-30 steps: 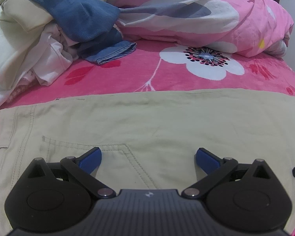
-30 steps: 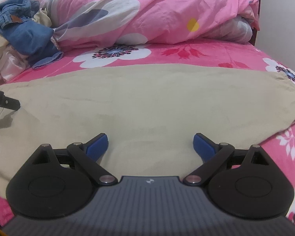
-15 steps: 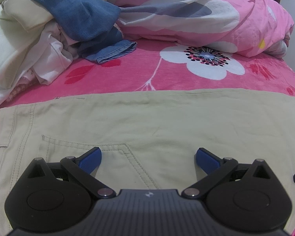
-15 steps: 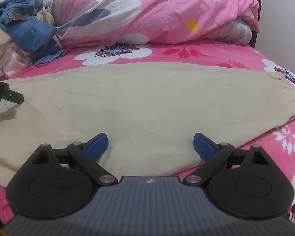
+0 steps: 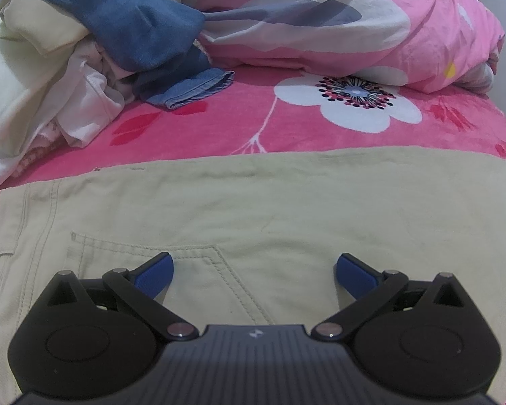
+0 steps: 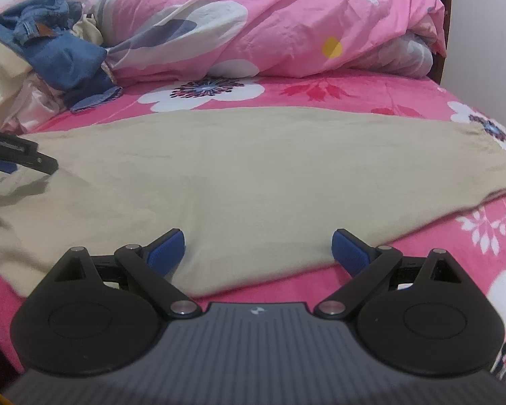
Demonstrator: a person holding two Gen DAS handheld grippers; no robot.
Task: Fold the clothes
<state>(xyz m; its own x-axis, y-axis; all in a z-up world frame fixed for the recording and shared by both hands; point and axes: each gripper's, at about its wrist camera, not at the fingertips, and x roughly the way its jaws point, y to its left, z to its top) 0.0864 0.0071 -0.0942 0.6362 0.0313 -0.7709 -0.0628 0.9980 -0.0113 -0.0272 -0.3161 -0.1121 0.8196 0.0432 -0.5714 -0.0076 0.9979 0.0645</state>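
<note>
1. Lying flat across the bed (image 5: pixel 219 128), the trousers (image 5: pixel 253 209) stretch from its left side, where the waistband and a stitched back pocket (image 5: pixel 172 260) sit, toward the right edge, where the leg end (image 6: pixel 482 155) tapers.
2. Over the pocket end the left gripper (image 5: pixel 254 270) hangs with its jaws spread wide and nothing between the blue pads (image 5: pixel 155 270).
3. Low at the near edge of the trousers, the right gripper (image 6: pixel 258 248) is also spread wide and empty; its left pad (image 6: pixel 167 246) is over the cloth, while the right pad (image 6: pixel 349 248) sits just at the hem line (whether either touches the fabric is hard to judge).
4. In the right wrist view the left gripper's black finger (image 6: pixel 23 155) juts in from the left, throwing a shadow on the trousers.
5. A clothes pile (image 5: pixel 50 67), with jeans (image 5: pixel 135 30) on top of cream and white garments, lies at the far left corner of the bed.
6. A bunched duvet (image 5: pixel 354 23) fills the far edge, just beside the pile and well apart from the trousers.
</note>
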